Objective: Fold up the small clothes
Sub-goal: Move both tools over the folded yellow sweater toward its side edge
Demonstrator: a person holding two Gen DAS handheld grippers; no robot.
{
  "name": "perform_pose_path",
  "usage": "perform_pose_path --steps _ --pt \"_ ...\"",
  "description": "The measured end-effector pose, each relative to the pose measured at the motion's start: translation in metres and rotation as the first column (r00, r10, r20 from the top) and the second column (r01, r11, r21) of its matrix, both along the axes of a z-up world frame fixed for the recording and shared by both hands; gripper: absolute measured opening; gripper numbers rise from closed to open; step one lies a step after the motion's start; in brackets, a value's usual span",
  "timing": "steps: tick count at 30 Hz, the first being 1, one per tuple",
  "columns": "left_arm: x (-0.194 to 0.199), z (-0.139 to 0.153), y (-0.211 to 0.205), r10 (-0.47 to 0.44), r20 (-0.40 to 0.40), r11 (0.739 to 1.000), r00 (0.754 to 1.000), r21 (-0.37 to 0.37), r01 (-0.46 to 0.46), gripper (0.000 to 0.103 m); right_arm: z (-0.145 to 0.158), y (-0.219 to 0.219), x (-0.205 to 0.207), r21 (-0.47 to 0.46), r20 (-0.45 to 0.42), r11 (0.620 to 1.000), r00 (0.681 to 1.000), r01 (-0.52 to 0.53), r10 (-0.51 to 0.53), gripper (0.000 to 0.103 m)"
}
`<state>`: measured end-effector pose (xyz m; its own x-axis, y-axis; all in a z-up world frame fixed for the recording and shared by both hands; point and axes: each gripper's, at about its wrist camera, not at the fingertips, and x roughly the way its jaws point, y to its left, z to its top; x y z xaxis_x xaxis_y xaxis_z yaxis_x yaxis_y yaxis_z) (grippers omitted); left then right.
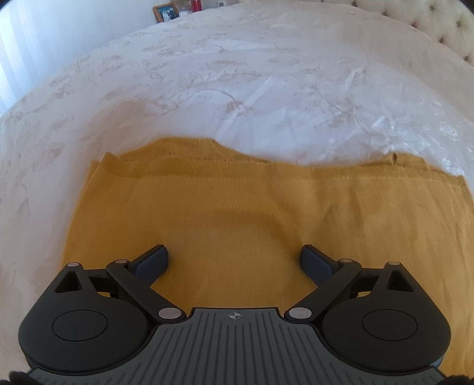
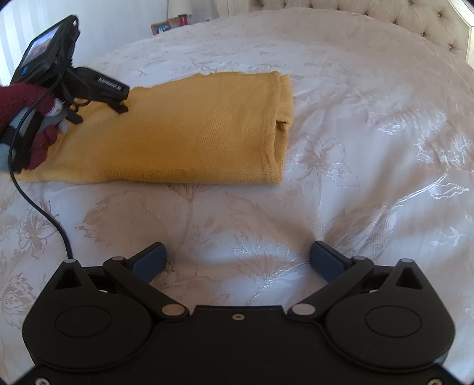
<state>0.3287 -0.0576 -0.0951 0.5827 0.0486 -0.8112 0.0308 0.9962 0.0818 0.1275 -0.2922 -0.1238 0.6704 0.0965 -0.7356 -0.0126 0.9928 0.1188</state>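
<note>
A mustard-yellow knit garment (image 2: 189, 130) lies folded into a long band on the white floral bedspread (image 2: 355, 165). In the left wrist view it (image 1: 237, 213) fills the middle, its far edge folded over. My left gripper (image 1: 234, 257) is open and empty, hovering just above the garment's left end; it also shows in the right wrist view (image 2: 118, 103), held by a hand in a dark red glove (image 2: 26, 97). My right gripper (image 2: 237, 257) is open and empty over bare bedspread, in front of the garment's near edge.
A tufted cream headboard (image 2: 385, 17) runs along the far right. A picture frame (image 1: 166, 11) and a red object (image 1: 195, 5) stand beyond the bed's far edge. A black cable (image 2: 44, 213) hangs from the left gripper across the bedspread.
</note>
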Motion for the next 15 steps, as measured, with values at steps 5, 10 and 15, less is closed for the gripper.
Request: perform_pose_path --steps 5,10,15 --pt "-0.025 0.006 0.01 -0.03 -0.04 0.999 0.999 -0.025 0.029 0.097 -0.002 -0.011 -0.007 0.076 0.056 0.997 0.998 0.006 -0.01 0.103" --pt "-0.065 0.005 0.023 -0.105 -0.043 0.994 0.994 -0.048 0.103 0.097 -0.002 -0.036 -0.012 0.255 0.088 0.966 0.995 0.029 -0.053 0.103" --pt "-0.105 -0.002 0.036 -0.161 -0.007 0.985 0.987 -0.063 0.16 0.097 0.0 -0.058 -0.006 0.415 0.051 0.908 0.994 0.065 -0.095 0.103"
